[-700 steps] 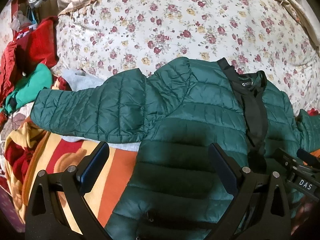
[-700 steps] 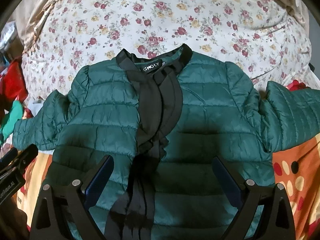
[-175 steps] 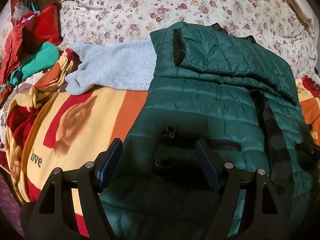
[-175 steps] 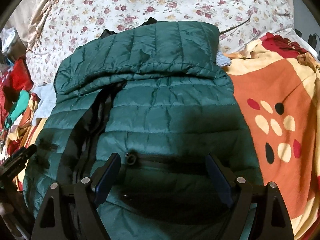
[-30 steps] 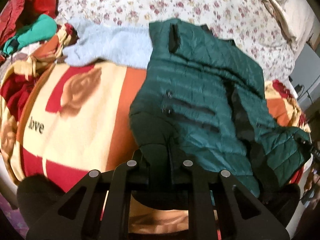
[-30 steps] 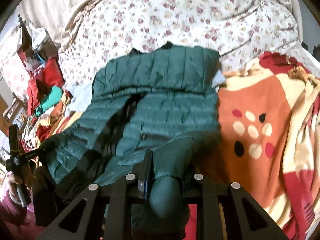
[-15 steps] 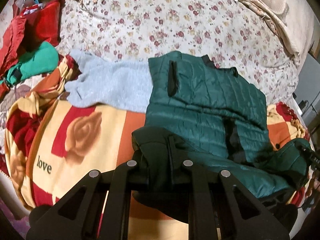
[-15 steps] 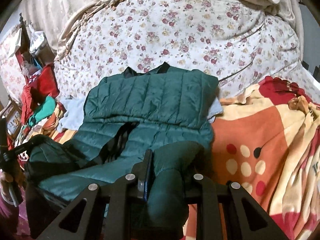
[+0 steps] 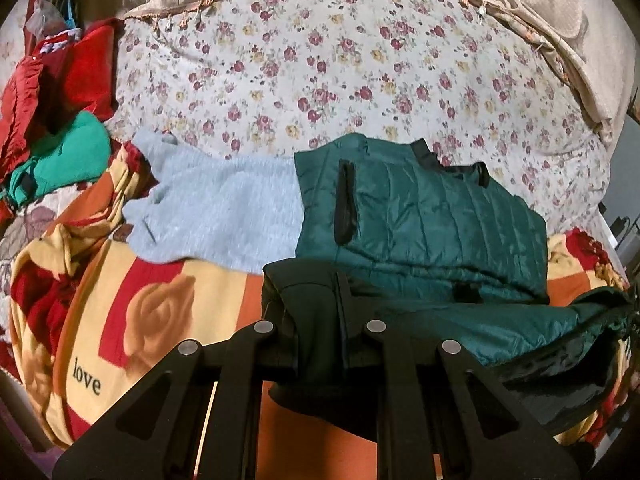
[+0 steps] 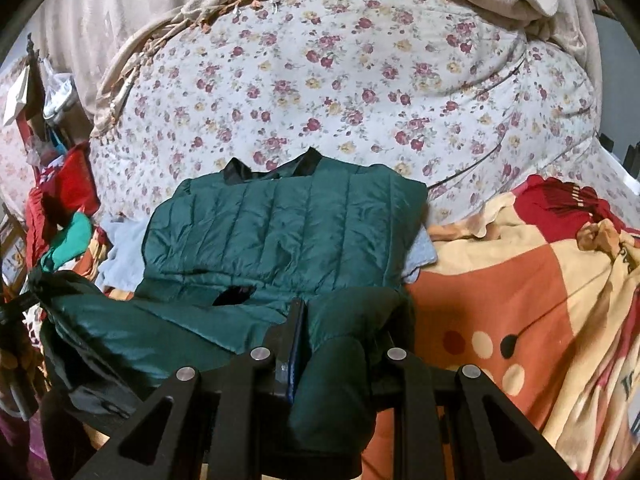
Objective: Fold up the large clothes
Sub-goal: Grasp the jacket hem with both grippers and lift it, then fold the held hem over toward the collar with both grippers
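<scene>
A dark green quilted puffer jacket [image 9: 424,216] lies on the bed with both sleeves folded across its chest; it also shows in the right wrist view [image 10: 280,232]. My left gripper [image 9: 316,300] is shut on the jacket's lower left hem corner and holds it lifted over the body. My right gripper [image 10: 320,320] is shut on the lower right hem corner, also lifted. The raised hem [image 9: 520,328] stretches between the two grippers. The black collar [image 10: 272,170] points to the far side.
A light blue sweater [image 9: 216,208] lies under the jacket's left side. An orange and yellow patterned blanket [image 10: 500,300] covers the near bed, a floral quilt [image 9: 340,60] the far part. Red and green clothes [image 9: 60,120] are piled at the far left.
Both grippers have carried the hem up and forward toward the collar. The lower half of the jacket now hangs lifted over the folded sleeves and hides more of the body.
</scene>
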Tool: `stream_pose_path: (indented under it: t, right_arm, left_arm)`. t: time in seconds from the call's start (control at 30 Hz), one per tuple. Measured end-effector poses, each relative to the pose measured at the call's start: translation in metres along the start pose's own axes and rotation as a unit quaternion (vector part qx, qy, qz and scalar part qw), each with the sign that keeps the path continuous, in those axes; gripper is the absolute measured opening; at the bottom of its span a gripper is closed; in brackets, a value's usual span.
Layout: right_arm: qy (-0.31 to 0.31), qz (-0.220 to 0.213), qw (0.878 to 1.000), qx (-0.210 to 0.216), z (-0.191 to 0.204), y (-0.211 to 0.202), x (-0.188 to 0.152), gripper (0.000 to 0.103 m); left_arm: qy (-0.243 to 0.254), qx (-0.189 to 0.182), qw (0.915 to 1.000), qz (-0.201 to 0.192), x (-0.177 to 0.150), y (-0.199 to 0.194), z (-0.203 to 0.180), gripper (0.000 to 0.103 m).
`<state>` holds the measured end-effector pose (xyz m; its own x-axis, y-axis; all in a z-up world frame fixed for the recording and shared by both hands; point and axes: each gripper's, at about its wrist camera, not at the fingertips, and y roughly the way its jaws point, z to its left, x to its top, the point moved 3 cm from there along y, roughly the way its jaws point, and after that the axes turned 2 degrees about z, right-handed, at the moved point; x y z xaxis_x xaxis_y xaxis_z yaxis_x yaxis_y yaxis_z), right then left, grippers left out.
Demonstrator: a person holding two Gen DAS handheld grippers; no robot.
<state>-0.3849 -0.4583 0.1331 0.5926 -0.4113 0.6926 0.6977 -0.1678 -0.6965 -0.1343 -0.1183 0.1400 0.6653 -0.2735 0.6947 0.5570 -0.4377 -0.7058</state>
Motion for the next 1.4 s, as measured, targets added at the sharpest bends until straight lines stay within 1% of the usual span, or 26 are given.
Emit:
stream_pose_path:
  t: [0.17,0.3,0.57,0.7,0.77,0.8,0.83,0.87,0.97,1.03,1.1,1.13,1.17,1.2,1.23,1.27,1.3,1.33,1.4]
  right_arm:
    - [0.000,0.001,1.000,-0.010,-0.004,0.014,0.018,0.021]
    - [0.001,-0.005,1.000,-0.019,-0.008,0.025,0.040,0.021]
    - [0.032,-0.002,0.999,-0.033,-0.027,0.066,0.088,0.021]
    - [0.048,0.009,0.998,-0.037,-0.038,0.097,0.107,0.021]
    - [0.062,0.018,0.997,-0.043,-0.044,0.121,0.111,0.020]
    - [0.075,0.023,0.996,-0.043,-0.049,0.135,0.112,0.021]
    - [0.088,0.029,0.995,-0.040,-0.054,0.148,0.113,0.021]
    - [0.101,0.032,0.994,-0.031,-0.058,0.159,0.113,0.026]
    - [0.131,0.034,0.991,0.000,-0.068,0.177,0.117,0.034]
    - [0.148,0.031,0.988,0.019,-0.072,0.173,0.121,0.038]
    - [0.144,0.018,0.989,0.031,-0.071,0.160,0.126,0.049]
    - [0.143,0.013,0.989,0.037,-0.070,0.153,0.127,0.052]
    - [0.143,0.008,0.989,0.047,-0.068,0.141,0.129,0.062]
    - [0.142,0.002,0.989,0.047,-0.068,0.135,0.130,0.069]
    - [0.134,-0.011,0.990,0.034,-0.065,0.123,0.131,0.071]
    - [0.114,-0.035,0.993,0.006,-0.059,0.106,0.132,0.072]
    - [0.105,-0.047,0.993,-0.004,-0.055,0.097,0.132,0.072]
    - [0.090,-0.071,0.993,-0.014,-0.046,0.082,0.132,0.072]
    - [0.046,-0.096,0.994,0.006,-0.020,0.072,0.128,0.072]
  left_arm:
    - [0.000,0.007,0.9999,-0.011,0.019,0.009,-0.006,0.013]
    - [-0.007,0.013,0.9998,-0.014,0.041,0.022,-0.010,0.013]
    - [-0.020,0.041,0.9989,-0.012,0.093,0.073,-0.019,0.013]
    - [-0.031,0.054,0.9980,0.013,0.118,0.118,-0.024,0.013]
    - [-0.031,0.065,0.9970,0.029,0.121,0.141,-0.026,0.013]
    - [-0.037,0.068,0.9963,0.036,0.122,0.156,-0.026,0.016]
    - [-0.039,0.067,0.9961,0.042,0.121,0.167,-0.027,0.016]
    - [-0.040,0.065,0.9959,0.048,0.121,0.176,-0.026,0.017]
    - [-0.034,0.067,0.9952,0.063,0.122,0.198,-0.026,0.020]
    - [-0.033,0.066,0.9949,0.069,0.124,0.206,-0.025,0.021]
    - [-0.041,0.061,0.9946,0.074,0.126,0.210,-0.023,0.022]
    - [-0.046,0.058,0.9945,0.075,0.127,0.212,-0.022,0.022]
    - [-0.051,0.055,0.9943,0.076,0.127,0.213,-0.021,0.022]
    - [-0.056,0.052,0.9941,0.077,0.128,0.213,-0.021,0.023]
    - [-0.059,0.050,0.9940,0.077,0.128,0.213,-0.021,0.024]
    - [-0.063,0.046,0.9940,0.076,0.128,0.212,-0.020,0.025]
    - [-0.065,0.043,0.9941,0.075,0.129,0.213,-0.019,0.027]
    - [-0.067,0.038,0.9943,0.074,0.129,0.212,-0.019,0.027]
    - [-0.068,0.030,0.9947,0.072,0.129,0.210,-0.017,0.029]
